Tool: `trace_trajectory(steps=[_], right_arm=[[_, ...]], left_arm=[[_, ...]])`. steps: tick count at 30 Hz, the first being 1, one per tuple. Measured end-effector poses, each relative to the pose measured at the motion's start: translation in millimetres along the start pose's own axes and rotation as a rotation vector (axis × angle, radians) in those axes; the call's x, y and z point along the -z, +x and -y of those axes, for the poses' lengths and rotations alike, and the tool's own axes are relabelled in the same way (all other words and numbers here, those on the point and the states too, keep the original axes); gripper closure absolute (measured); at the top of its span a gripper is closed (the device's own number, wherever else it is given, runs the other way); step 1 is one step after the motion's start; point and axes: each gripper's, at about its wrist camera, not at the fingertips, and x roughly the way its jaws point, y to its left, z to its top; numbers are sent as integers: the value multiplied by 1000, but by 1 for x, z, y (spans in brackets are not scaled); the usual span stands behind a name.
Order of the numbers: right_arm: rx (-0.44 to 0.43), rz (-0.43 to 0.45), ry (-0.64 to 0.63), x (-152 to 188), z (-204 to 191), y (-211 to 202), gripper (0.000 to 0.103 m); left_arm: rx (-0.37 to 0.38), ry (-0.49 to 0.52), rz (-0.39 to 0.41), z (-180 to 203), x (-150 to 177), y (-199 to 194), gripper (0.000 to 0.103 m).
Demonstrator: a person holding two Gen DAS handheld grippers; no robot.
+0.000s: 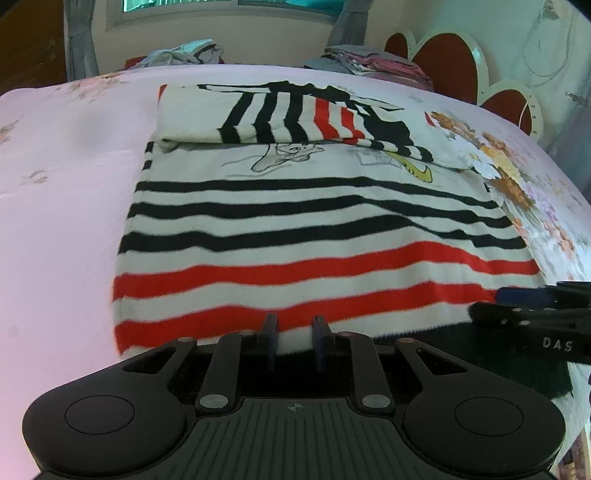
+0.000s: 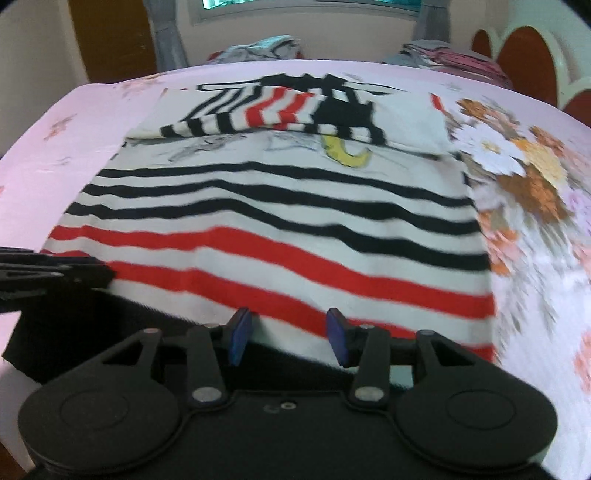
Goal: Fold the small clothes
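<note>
One striped garment [image 1: 314,221] lies flat on the pink bedsheet [image 1: 62,206], white with black bands above and red bands toward its near hem, which ends in a black border. Its two sleeves are folded across the chest at the far end, partly covering a cartoon print with a yellow shape. The near hem sits right at both tools. The left gripper [image 1: 294,332] has its two fingers drawn close together with the white and red edge of the cloth pinched between them, so it is clenched on the hem. The right gripper [image 2: 290,334] stands to the right of it along the same edge; its two blue-padded fingers are parted, with hem cloth lying in the gap, and the pads do not appear to press it, though that view is blurred. Two piles of other clothes [image 1: 184,51] rest at the far edge of the bed, below a window [image 1: 229,7]. A red scalloped headboard [image 1: 447,59] rises at the right.
</note>
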Motion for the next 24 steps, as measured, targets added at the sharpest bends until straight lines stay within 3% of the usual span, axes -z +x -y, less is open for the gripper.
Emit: trace_trajectory(steps=[10,11,12,14,24], right_arm=[[71,7,45,27,14,-22,54],[75,7,47,29,14,-24,53],[80,8,50,30,16,-26,51],[90,10,58,33,18,-29,50],[155,25,134,47,44,-49,40]], left_arm=[[5,-31,-7,-7,14,-22,81],[1,-32,-4,-8,15,-24,76],[-3,-34,-1,-8,16,-26,62],[-16,-41,17,-10,19,-33,44],[-2,-87,19,-32,29,-48,42]])
